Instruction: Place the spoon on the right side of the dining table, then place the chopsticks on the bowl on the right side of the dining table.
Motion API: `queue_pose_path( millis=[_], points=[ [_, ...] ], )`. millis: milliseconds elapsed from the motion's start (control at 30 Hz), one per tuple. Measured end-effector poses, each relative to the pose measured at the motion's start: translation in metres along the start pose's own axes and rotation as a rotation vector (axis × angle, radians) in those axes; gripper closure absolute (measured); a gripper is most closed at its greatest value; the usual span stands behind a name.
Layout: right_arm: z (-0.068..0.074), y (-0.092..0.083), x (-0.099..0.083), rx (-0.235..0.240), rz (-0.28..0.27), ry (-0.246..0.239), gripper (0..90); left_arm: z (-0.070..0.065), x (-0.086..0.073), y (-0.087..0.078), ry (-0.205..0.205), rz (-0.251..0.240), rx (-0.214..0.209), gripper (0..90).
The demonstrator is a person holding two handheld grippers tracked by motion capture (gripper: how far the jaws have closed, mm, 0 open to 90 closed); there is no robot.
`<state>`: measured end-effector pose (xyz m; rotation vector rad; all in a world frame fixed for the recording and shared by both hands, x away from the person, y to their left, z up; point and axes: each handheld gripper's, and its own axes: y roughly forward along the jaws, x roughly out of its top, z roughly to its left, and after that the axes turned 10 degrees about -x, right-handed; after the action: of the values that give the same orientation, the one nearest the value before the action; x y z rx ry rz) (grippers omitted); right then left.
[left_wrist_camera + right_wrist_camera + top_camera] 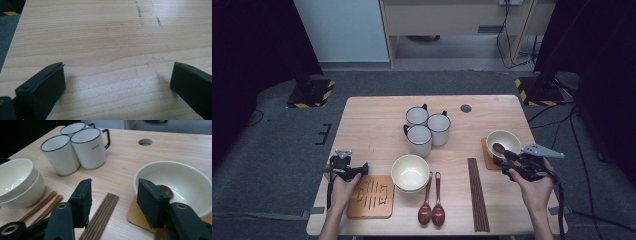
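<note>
Right gripper (112, 200): lower middle of my right gripper view, my jaws stand spread with nothing between the pads; in the high view it sits at right centre (512, 162), in my hand, just beside the bowl.

Bowl on coaster (175, 182): right of centre in the right gripper view, a cream bowl resting on a wooden coaster (135, 216); in the high view it is at right centre (503, 141).

Spoon in bowl (165, 190): its dark brown head lies inside the bowl at the near wall, partly hidden behind my right jaw; the high view shows it against the bowl's near side (499, 148).

Left gripper (117, 80): jaws spread wide over bare tabletop (105, 37), nothing between them; in the high view it is at left centre (357, 170), touching the far edge of a slotted wooden trivet (371, 196).

Chopsticks (101, 217): a dark bundle, lower centre, seen between my right jaws but lying on the table beyond them.

Stacked bowls (17, 182): left edge, two nested, with two wooden spoons (42, 206) below them.

Mugs (75, 147): upper left, three white mugs touching.
</note>
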<state>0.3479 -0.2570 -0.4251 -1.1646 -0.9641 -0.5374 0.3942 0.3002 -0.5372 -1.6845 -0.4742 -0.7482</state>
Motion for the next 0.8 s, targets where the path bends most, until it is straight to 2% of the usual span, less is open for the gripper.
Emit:
queue_pose_path(
  millis=[200,533,667,800],
  points=[
    [0.015,0.004,-0.004,0.028,0.006,-0.035,48.0,0.0,0.0,0.0,0.0,0.0,0.0,0.0],
    [0.022,0.01,-0.017,0.04,0.025,-0.056,51.3,0.0,0.0,0.0,0.002,0.0,-0.001,0.0],
    [0.027,0.014,-0.023,0.054,0.048,-0.057,51.9,0.0,0.0,0.0,0.002,0.0,-0.001,0.0],
    [0.029,0.018,-0.027,0.045,0.056,-0.07,52.8,0.0,0.0,0.0,0.002,0.0,-0.002,0.0]
  ],
)
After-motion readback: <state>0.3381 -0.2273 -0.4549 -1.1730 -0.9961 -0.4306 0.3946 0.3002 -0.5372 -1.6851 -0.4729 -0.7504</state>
